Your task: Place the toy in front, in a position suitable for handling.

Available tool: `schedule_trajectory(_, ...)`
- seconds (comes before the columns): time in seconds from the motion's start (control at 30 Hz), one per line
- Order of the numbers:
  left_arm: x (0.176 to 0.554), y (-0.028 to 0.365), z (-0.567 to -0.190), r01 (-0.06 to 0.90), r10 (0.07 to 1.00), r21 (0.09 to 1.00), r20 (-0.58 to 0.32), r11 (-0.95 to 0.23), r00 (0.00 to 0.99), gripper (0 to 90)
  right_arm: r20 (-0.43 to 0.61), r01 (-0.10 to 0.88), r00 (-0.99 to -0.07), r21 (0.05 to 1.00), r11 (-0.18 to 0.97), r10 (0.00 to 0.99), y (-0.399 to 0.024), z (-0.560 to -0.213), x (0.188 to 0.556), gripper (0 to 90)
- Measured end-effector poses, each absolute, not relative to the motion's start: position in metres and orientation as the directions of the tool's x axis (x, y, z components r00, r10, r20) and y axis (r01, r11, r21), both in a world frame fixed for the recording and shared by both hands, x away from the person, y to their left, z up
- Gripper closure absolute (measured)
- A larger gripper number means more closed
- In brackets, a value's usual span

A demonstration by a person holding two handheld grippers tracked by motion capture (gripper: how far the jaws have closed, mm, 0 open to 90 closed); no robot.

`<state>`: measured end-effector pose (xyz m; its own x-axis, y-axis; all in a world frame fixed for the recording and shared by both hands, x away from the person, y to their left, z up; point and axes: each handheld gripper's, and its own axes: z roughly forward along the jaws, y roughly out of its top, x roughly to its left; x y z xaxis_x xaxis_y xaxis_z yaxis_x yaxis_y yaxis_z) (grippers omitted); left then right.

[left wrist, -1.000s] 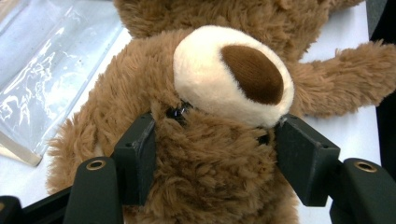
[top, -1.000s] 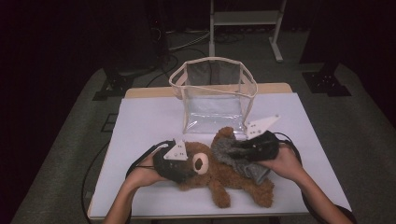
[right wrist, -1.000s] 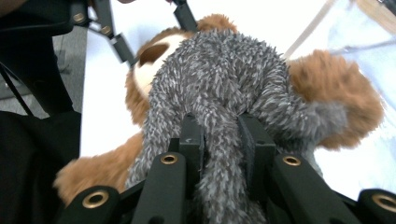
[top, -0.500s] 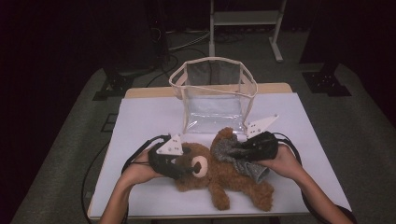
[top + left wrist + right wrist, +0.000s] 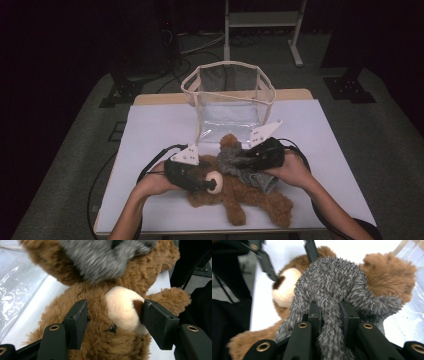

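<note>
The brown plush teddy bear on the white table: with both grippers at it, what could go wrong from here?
1. The left gripper straddles the brown plush teddy bear's cream muzzle; its jaws have just been closing, and soft fur could slip out.
2. The right gripper pinches only a fold of the fuzzy grey garment, which might stretch or pull loose.
3. The clear plastic bag with beige trim stands close behind; a lift could knock it.
</note>
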<state>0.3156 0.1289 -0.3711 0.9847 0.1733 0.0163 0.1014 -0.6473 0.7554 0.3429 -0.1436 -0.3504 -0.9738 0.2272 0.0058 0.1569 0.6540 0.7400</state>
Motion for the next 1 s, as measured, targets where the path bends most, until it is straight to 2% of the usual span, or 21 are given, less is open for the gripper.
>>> schedule_trajectory(0.1, 0.315, 0.130, -0.373, 0.104, 0.173, 0.759, 0.011, -0.642, 0.985, 38.0, -0.016, 0.161, -0.968, 0.721, 0.674, 0.249, -0.145, -0.354, 0.346, 73.2)
schedule_trajectory(0.3, 0.315, 0.126, -0.374, 0.099, 0.158, 0.753, 0.006, -0.650, 0.987, 38.0, 0.039, 0.235, -0.951, 0.738, 0.632, 0.308, -0.173, -0.350, 0.351, 73.2)
schedule_trajectory(0.4, 0.315, 0.125, -0.374, 0.099, 0.156, 0.752, 0.005, -0.651, 0.988, 38.1, 0.017, 0.201, -0.959, 0.742, 0.639, 0.282, -0.166, -0.344, 0.344, 73.1)
schedule_trajectory(0.43, 0.316, 0.125, -0.374, 0.098, 0.157, 0.750, 0.008, -0.654, 0.988, 38.1, -0.025, 0.145, -0.970, 0.739, 0.658, 0.243, -0.152, -0.338, 0.339, 73.1)
schedule_trajectory(0.47, 0.315, 0.124, -0.374, 0.097, 0.160, 0.749, 0.012, -0.656, 0.987, 38.1, -0.036, 0.137, -0.970, 0.732, 0.668, 0.239, -0.147, -0.338, 0.339, 73.0)
schedule_trajectory(0.57, 0.313, 0.124, -0.373, 0.092, 0.164, 0.746, 0.024, -0.659, 0.986, 38.1, -0.056, 0.143, -0.966, 0.697, 0.703, 0.251, -0.141, -0.345, 0.348, 72.9)
schedule_trajectory(0.6, 0.314, 0.125, -0.374, 0.090, 0.163, 0.747, 0.024, -0.658, 0.986, 38.1, -0.033, 0.164, -0.964, 0.702, 0.693, 0.262, -0.144, -0.348, 0.351, 72.9)
schedule_trajectory(0.77, 0.314, 0.126, -0.374, 0.088, 0.158, 0.751, 0.021, -0.654, 0.987, 38.2, 0.039, 0.238, -0.949, 0.742, 0.627, 0.313, -0.177, -0.355, 0.356, 72.9)
schedule_trajectory(1.0, 0.314, 0.123, -0.373, 0.082, 0.163, 0.747, 0.035, -0.659, 0.986, 37.7, 0.115, 0.390, -0.873, 0.747, 0.538, 0.474, -0.266, -0.376, 0.345, 72.6)
